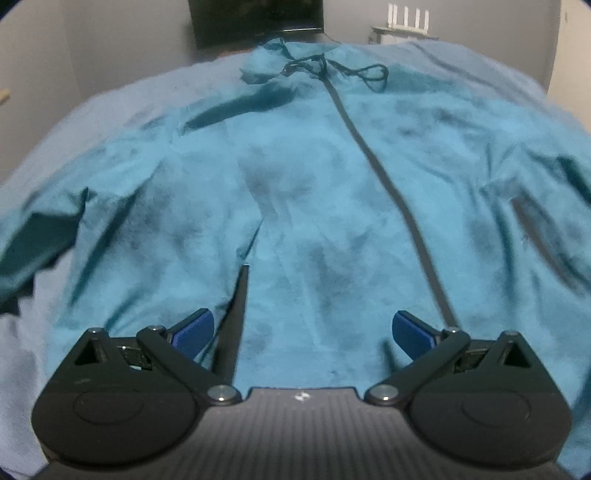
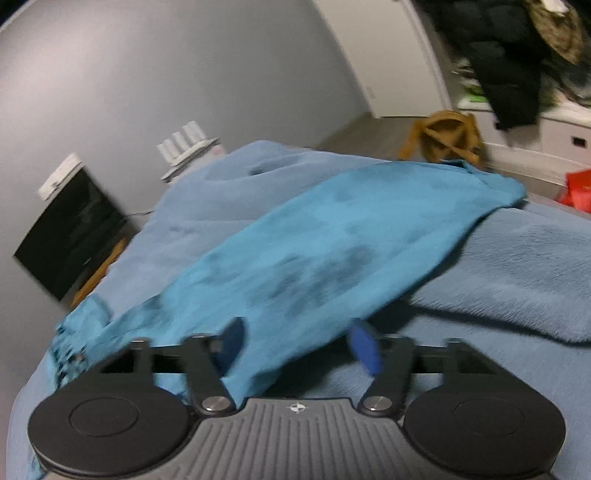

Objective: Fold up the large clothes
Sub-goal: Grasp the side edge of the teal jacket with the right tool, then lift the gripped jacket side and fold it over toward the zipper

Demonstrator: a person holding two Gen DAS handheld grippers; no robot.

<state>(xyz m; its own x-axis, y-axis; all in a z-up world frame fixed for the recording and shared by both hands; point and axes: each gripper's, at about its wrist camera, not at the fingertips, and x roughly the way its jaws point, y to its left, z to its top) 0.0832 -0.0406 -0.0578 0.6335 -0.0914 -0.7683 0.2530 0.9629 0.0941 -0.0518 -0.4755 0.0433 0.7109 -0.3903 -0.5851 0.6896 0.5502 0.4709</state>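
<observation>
Barely begun, by the look of things. Teal zip-front jacket of thin mottled fabric point(image 1: 303, 177) spread front-up across a pale blue fleece blanket point(image 1: 122, 99) on a bed, with the dark zipper line point(image 1: 384, 177) running from the near hem up to the collar and a thin black drawstring point(image 1: 354, 72) loose by the far edge of the bed. Both sleeves out to the sides, wrinkled, not yet brought inward. No crease or doubled layer visible on the body panel in the left wrist view.

Left gripper point(image 1: 303, 332) released, blue pads wide apart, hovering over the near hem close to the near edge of the bed; nothing between the pads but flat cloth below. A dark fold or slit near the left pad, unclear which.

Right gripper point(image 2: 299, 347) also spread, its blue fingertips point(image 2: 364, 345) apart on either side of a lifted-looking stretch of teal fabric, probably a sleeve point(image 2: 351, 236). Motion blur here; contact with the cloth impossible to confirm, and no pinch evident.

Still to do, as a judgement: sleeves folded across the body, sides brought in, then the length doubled toward the collar. Likely first step: closing on the sleeve and carrying it over the zipper.

Beyond the bed: a dark screen point(image 1: 258, 18), a white router point(image 1: 406, 18), a brown bag point(image 2: 447, 136).
</observation>
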